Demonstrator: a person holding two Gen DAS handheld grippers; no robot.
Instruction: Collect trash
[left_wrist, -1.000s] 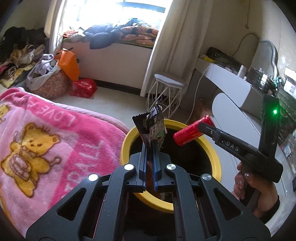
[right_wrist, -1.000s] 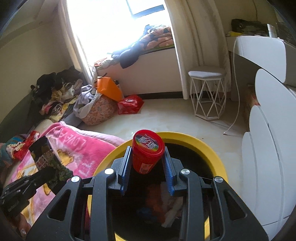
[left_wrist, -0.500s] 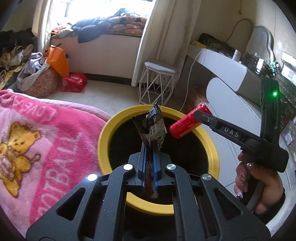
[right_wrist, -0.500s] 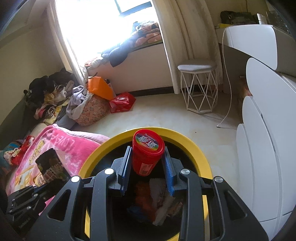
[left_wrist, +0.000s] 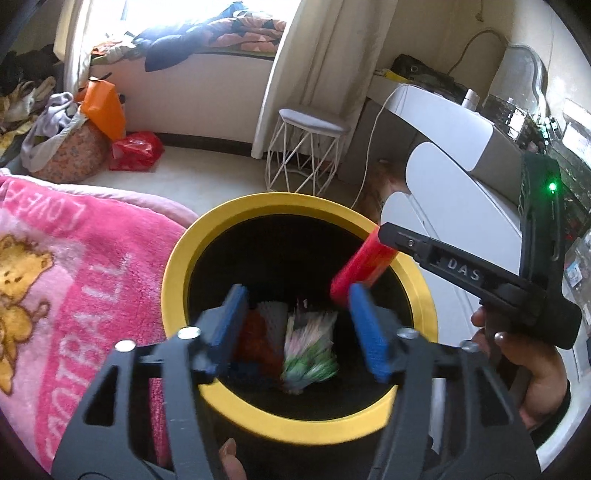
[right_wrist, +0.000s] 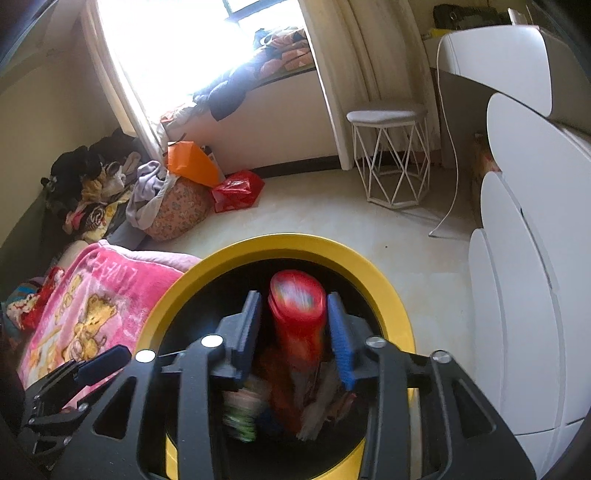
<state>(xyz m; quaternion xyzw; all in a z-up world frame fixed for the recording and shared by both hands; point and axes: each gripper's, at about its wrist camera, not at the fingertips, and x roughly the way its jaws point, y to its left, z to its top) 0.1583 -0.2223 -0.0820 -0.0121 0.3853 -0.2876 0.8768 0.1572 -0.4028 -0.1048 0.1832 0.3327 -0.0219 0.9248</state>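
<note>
Left tongs (left_wrist: 295, 328) have just sprung apart, empty; the wrapper is gone into the bin (left_wrist: 295, 201). Right tongs (right_wrist: 291, 328) are parting, the red can (right_wrist: 297, 317) slipping loose at twelve o'clock.

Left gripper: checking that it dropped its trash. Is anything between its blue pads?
No: the left gripper stands open above the yellow-rimmed bin, its pads bare.

The mouth of the yellow-rimmed bin (left_wrist: 177, 258) was left open from above, though its bottom was covered by wrappers (left_wrist: 310, 343). The left side was closed off by the pink blanket (left_wrist: 74, 266), the right by white cabinet fronts (right_wrist: 524, 295). Beyond the bin, bare floor (right_wrist: 325, 218) was left passable up to the wire stool (right_wrist: 391, 147).
</note>
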